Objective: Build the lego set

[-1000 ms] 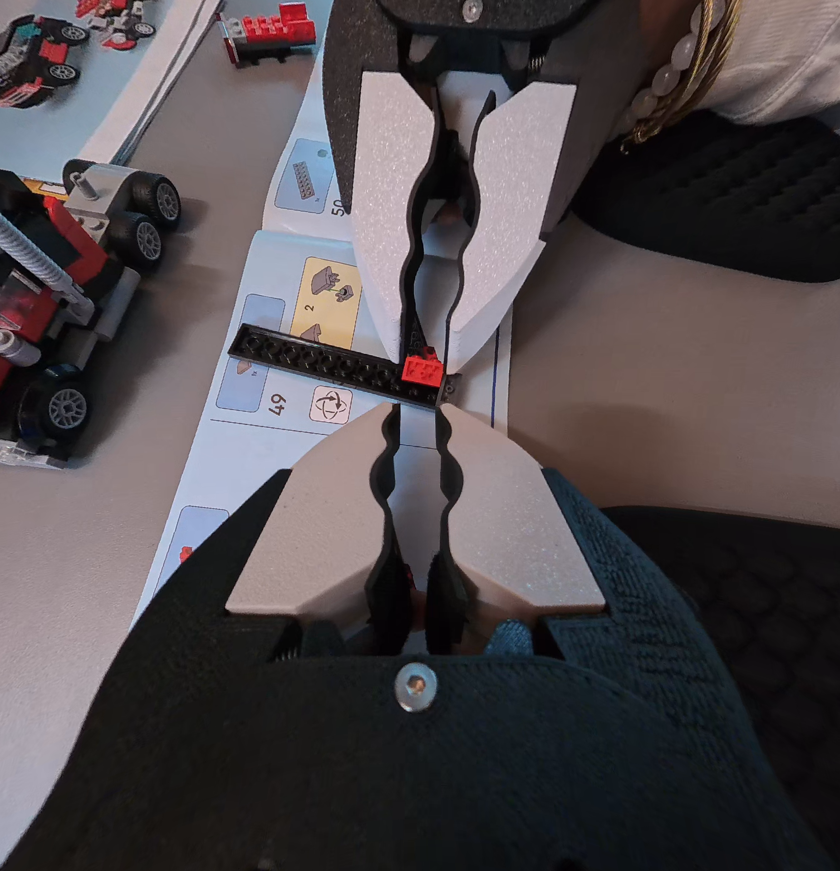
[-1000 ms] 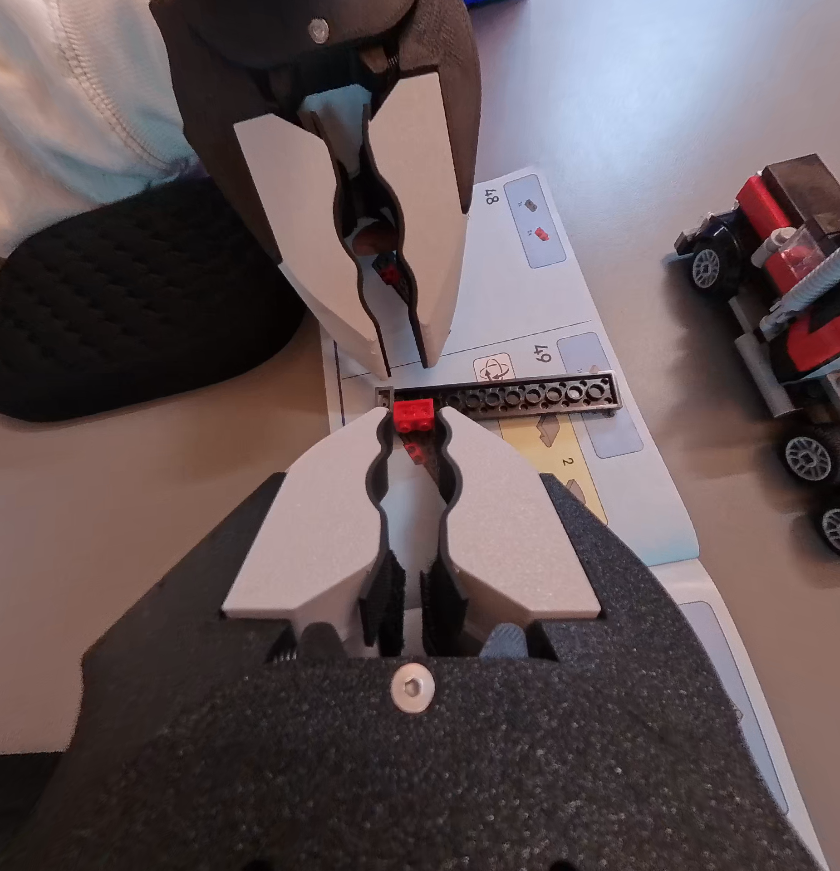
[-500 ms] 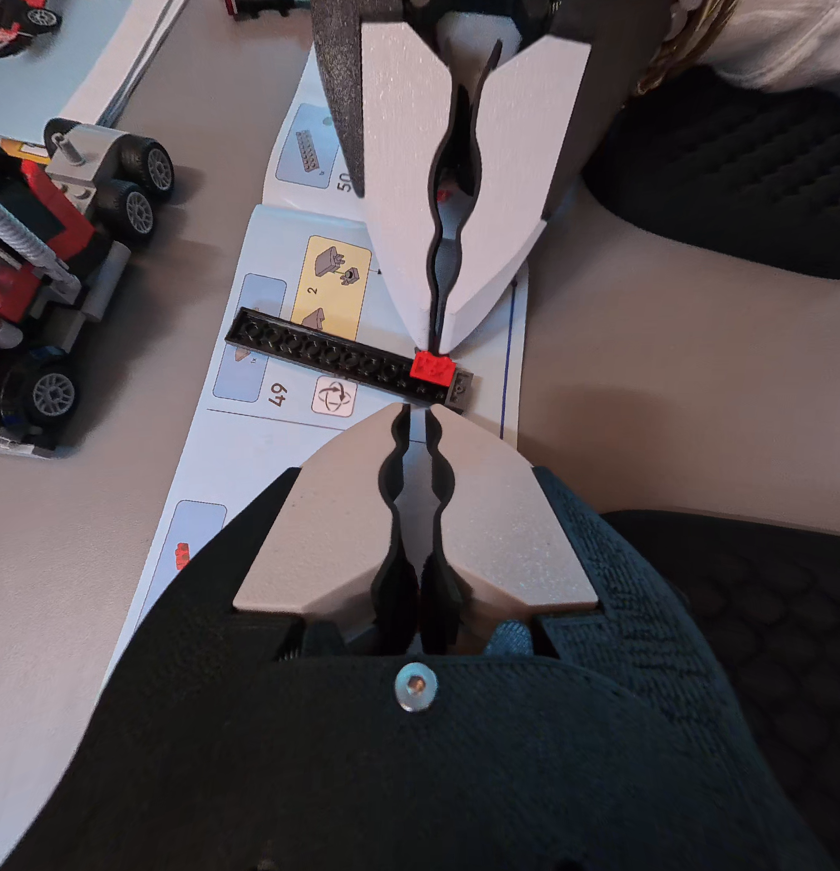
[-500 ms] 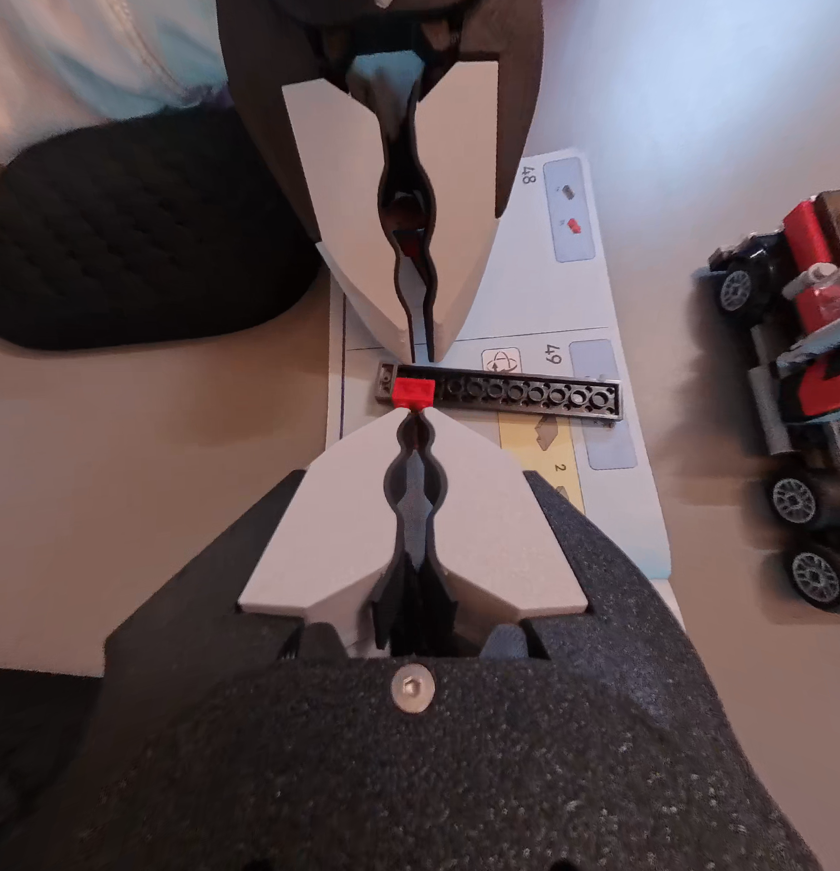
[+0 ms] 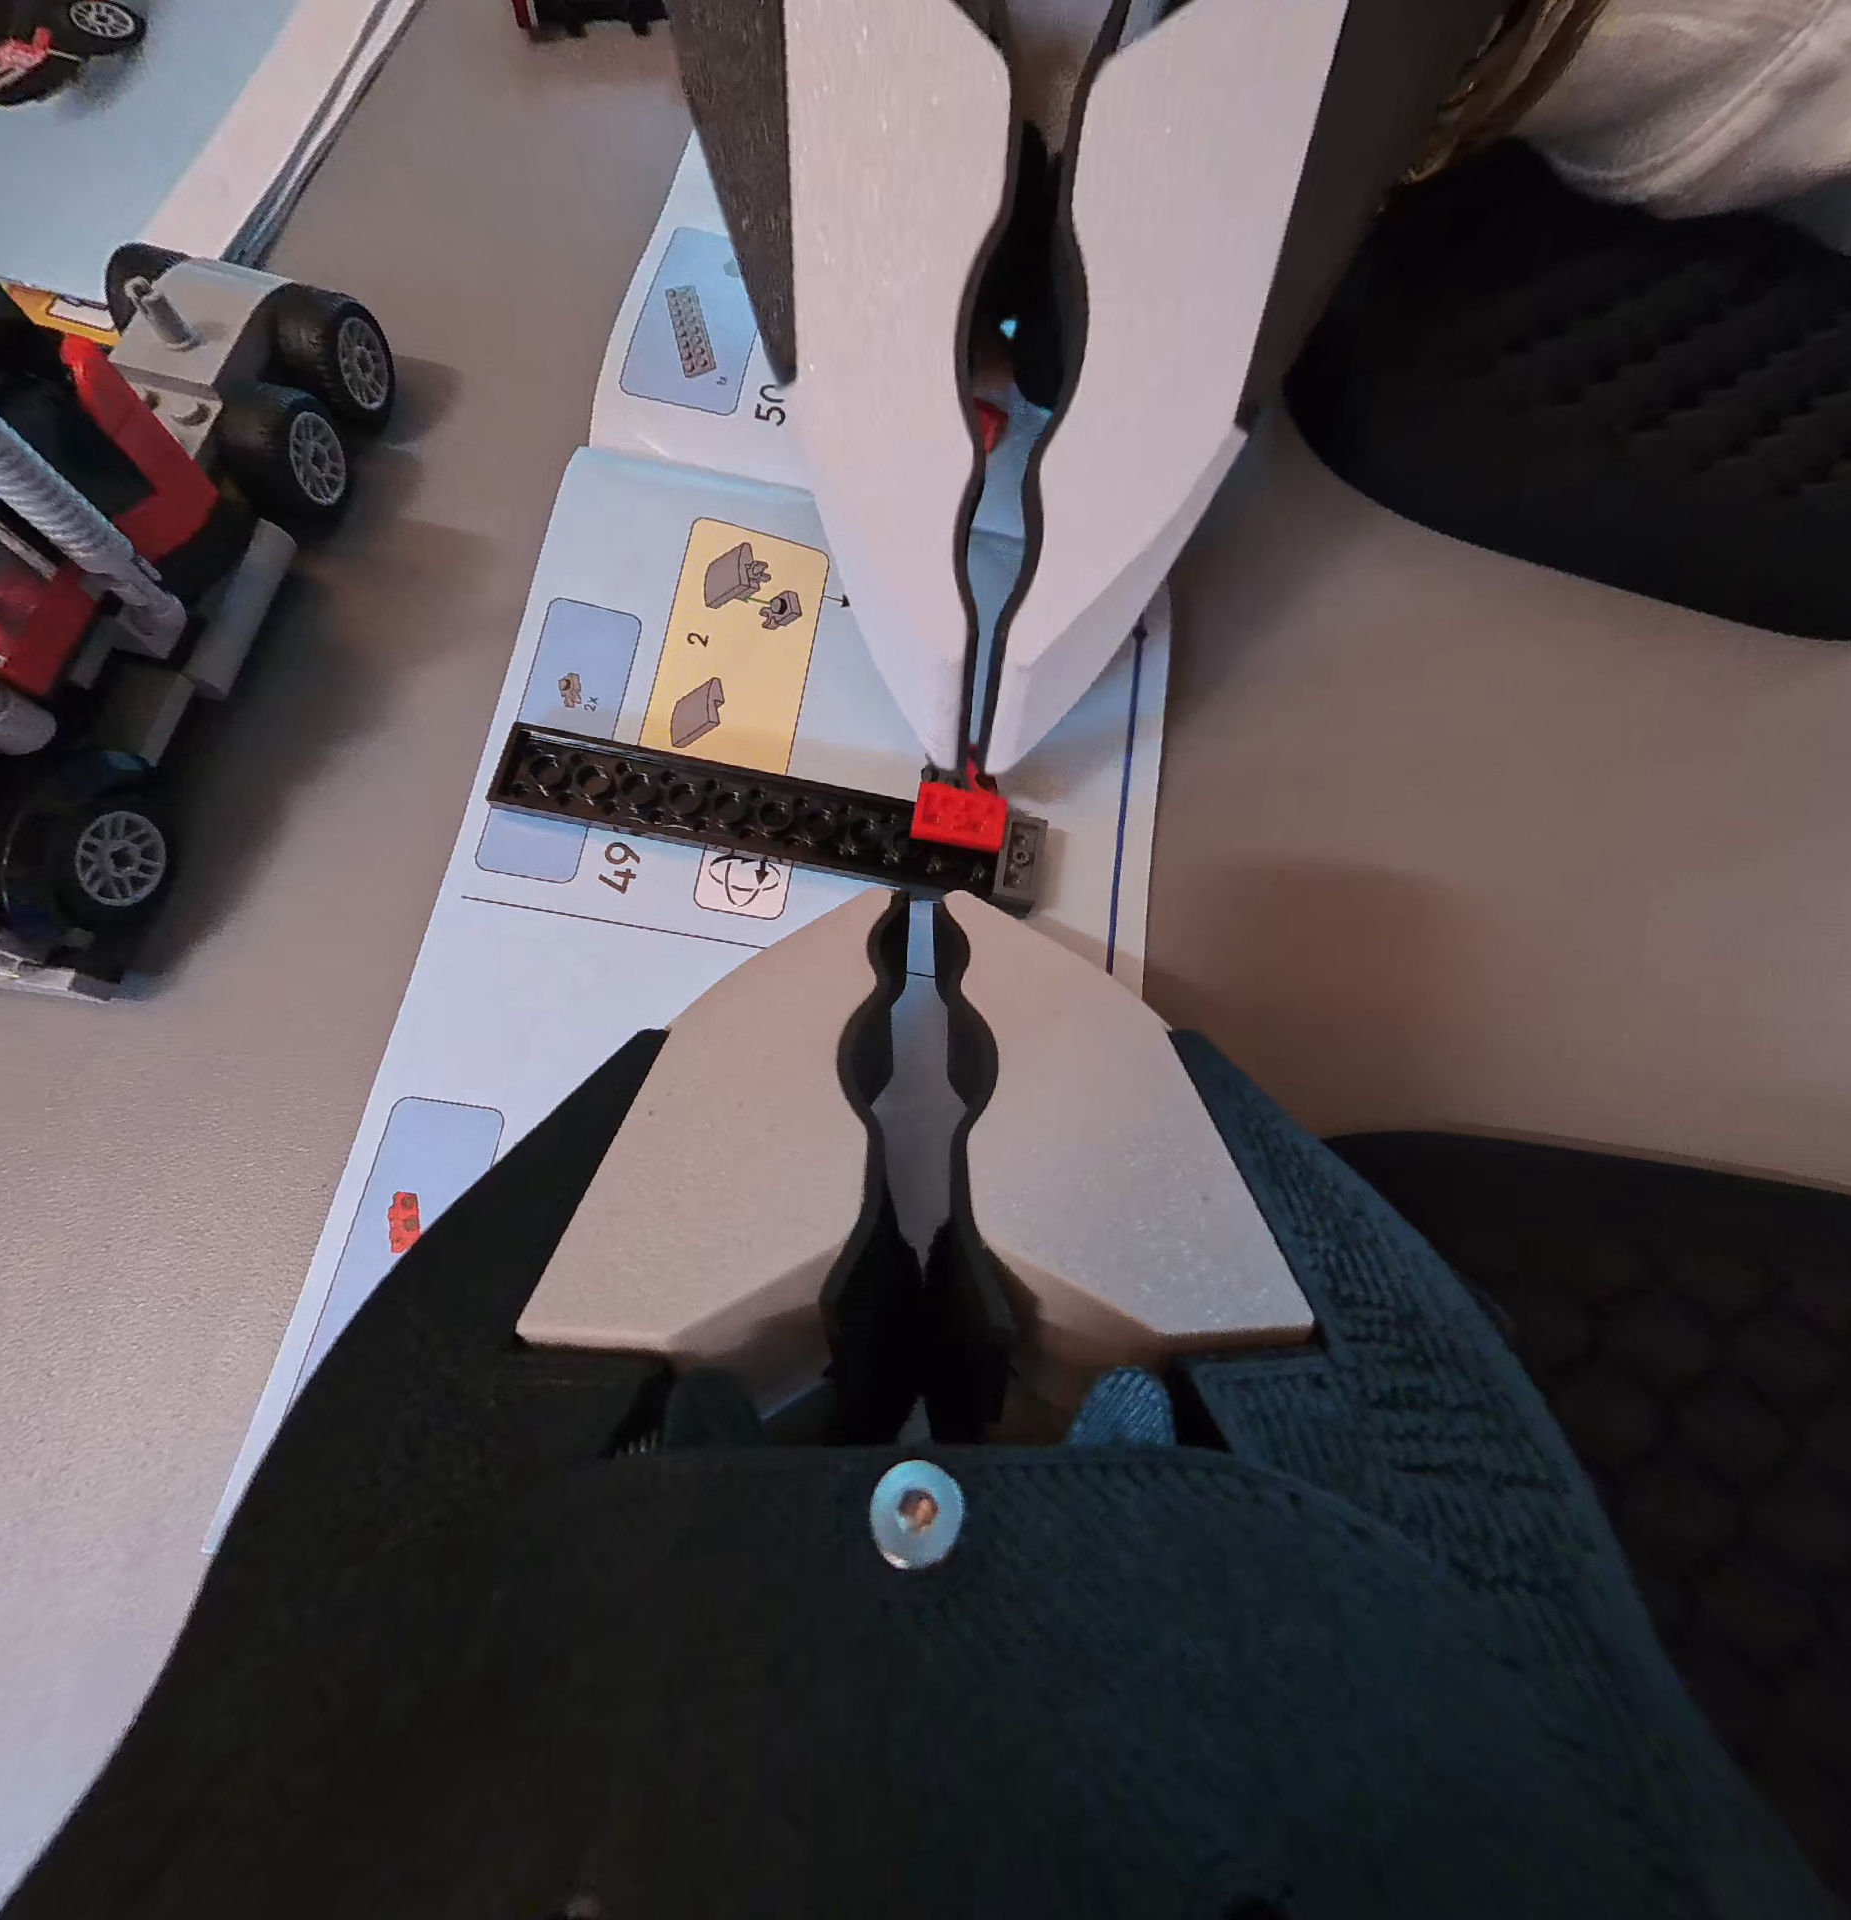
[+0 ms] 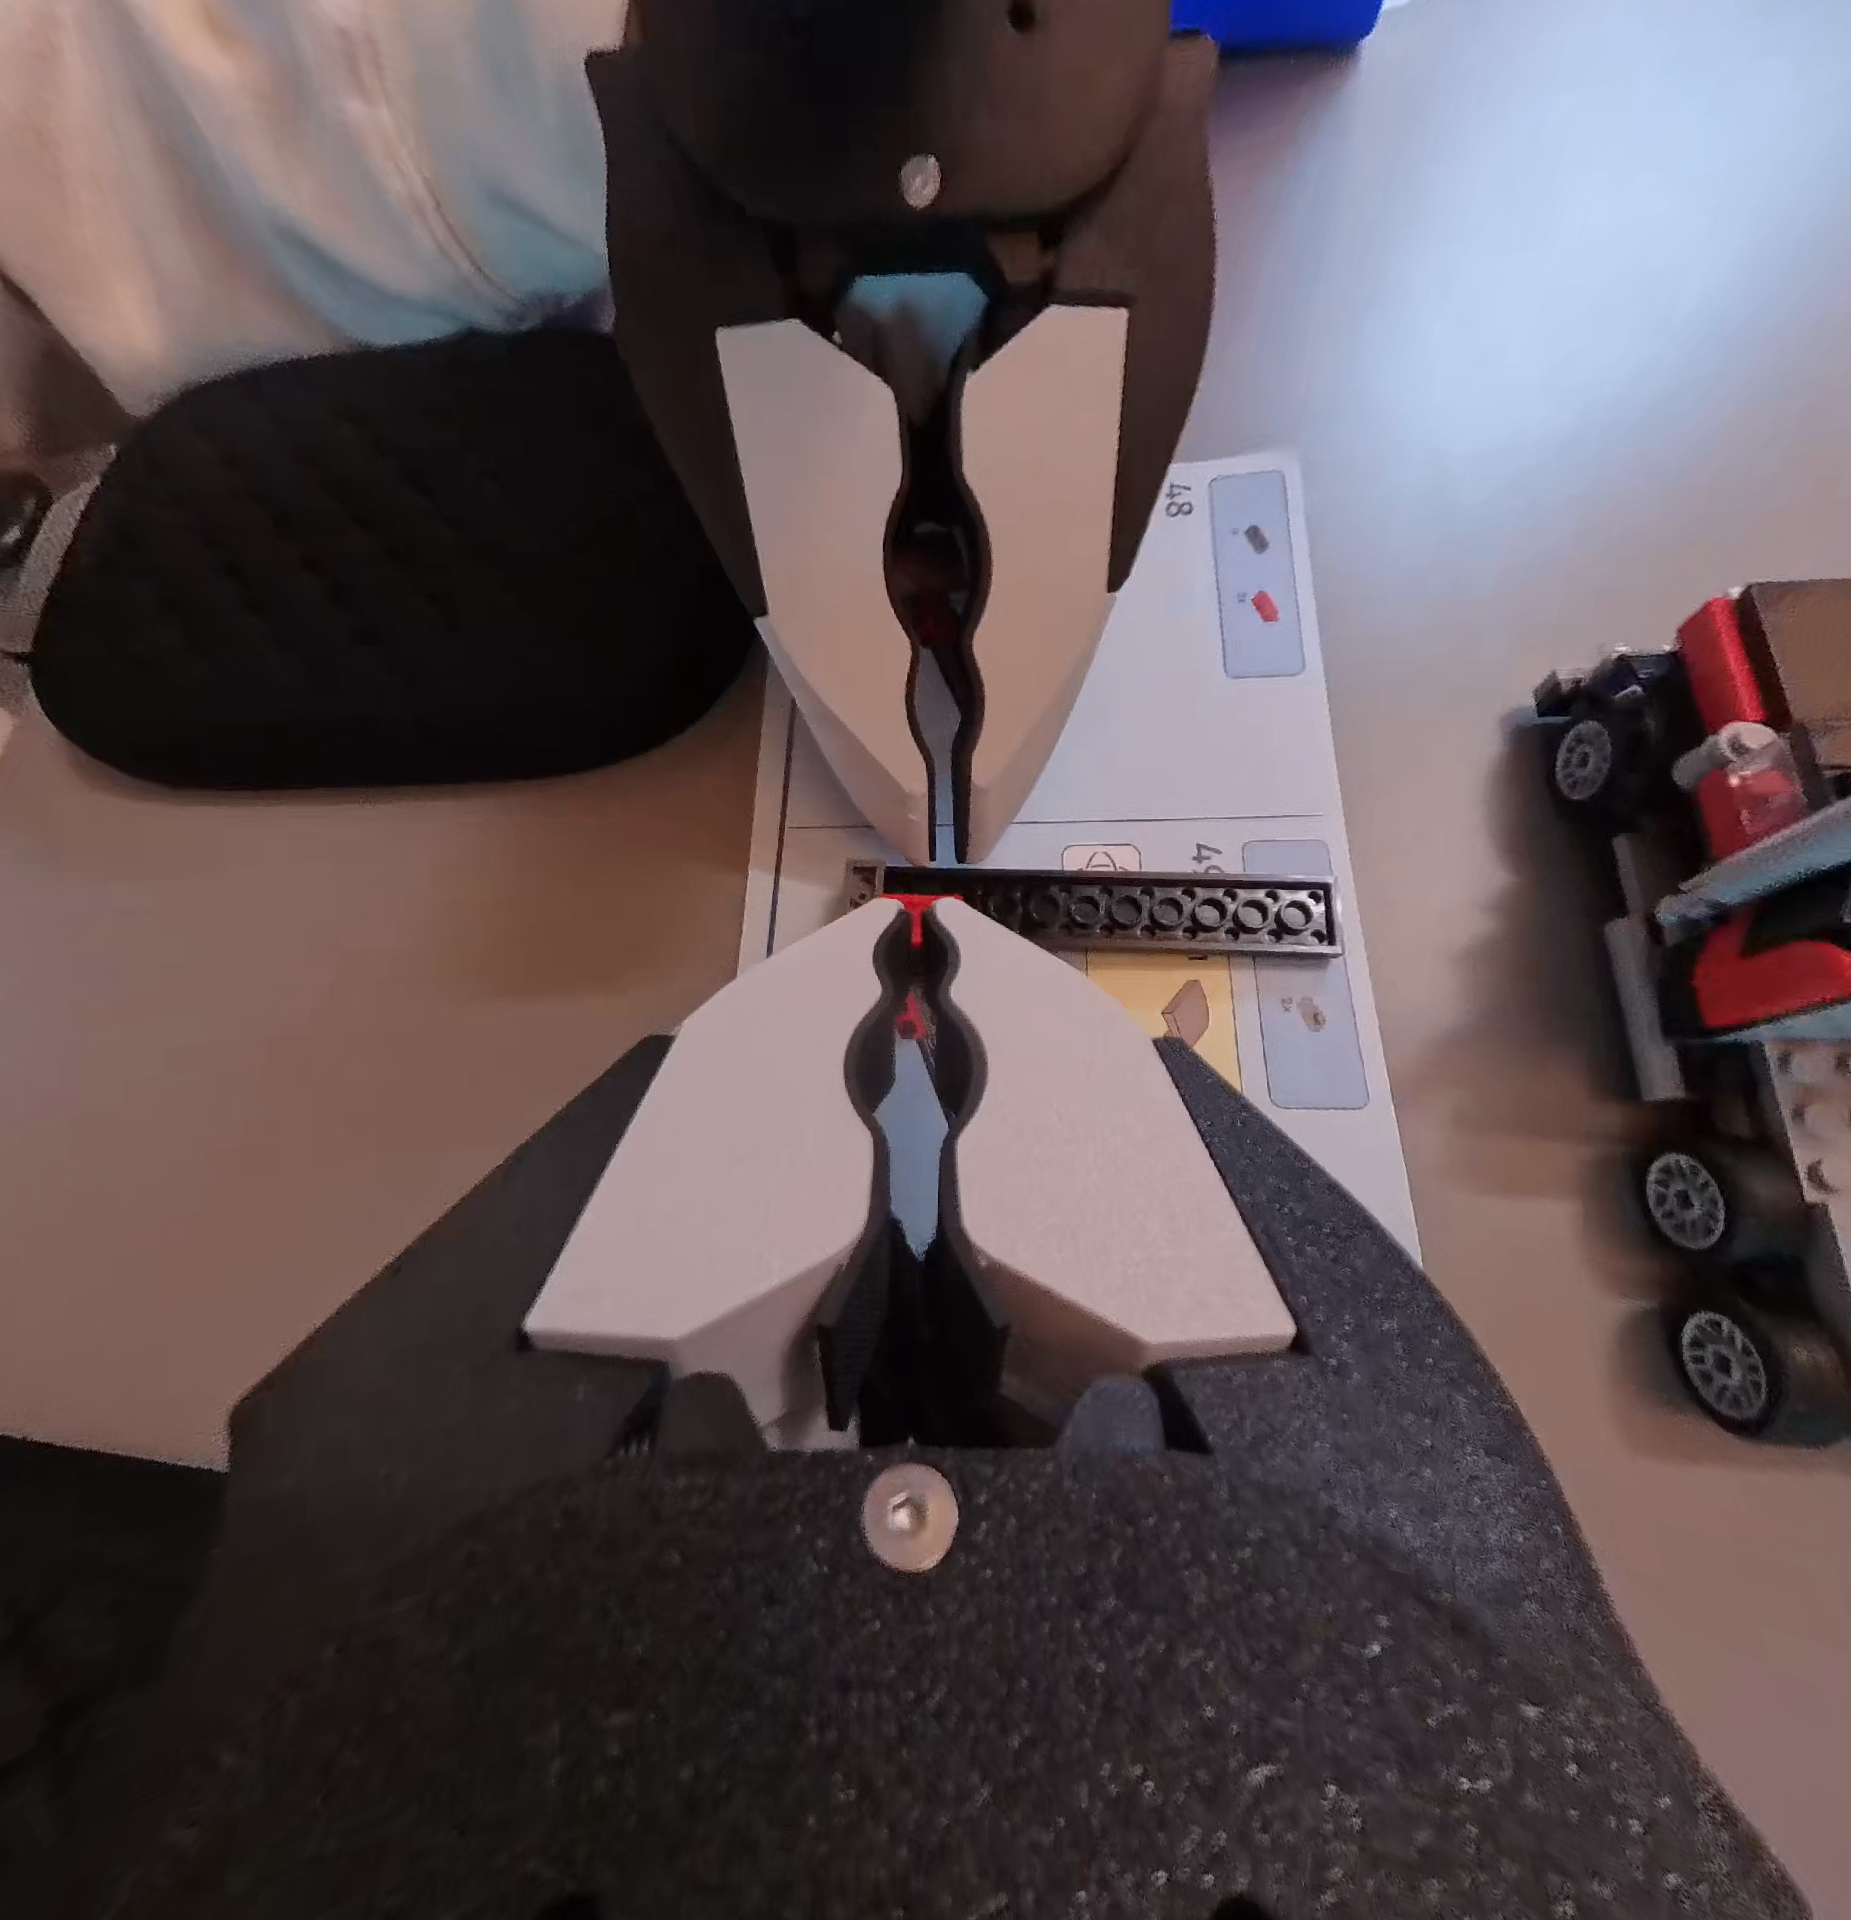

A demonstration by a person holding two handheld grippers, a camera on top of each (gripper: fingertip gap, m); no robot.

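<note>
Two grippers meet tip to tip over a red brick [image 5: 957,816]: the right gripper [image 6: 921,909] pressed together atop it, the left gripper [image 5: 916,904] nearly closed, empty. The brick sits on a long black plate [image 5: 692,805], on an instruction booklet [image 5: 547,997], on a grey table [image 5: 1472,914].

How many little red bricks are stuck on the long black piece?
1. The small red brick sits on the long black studded plate, near its grey end, right at the tips of the right hand-held gripper. The tips may hide a bit.
</note>
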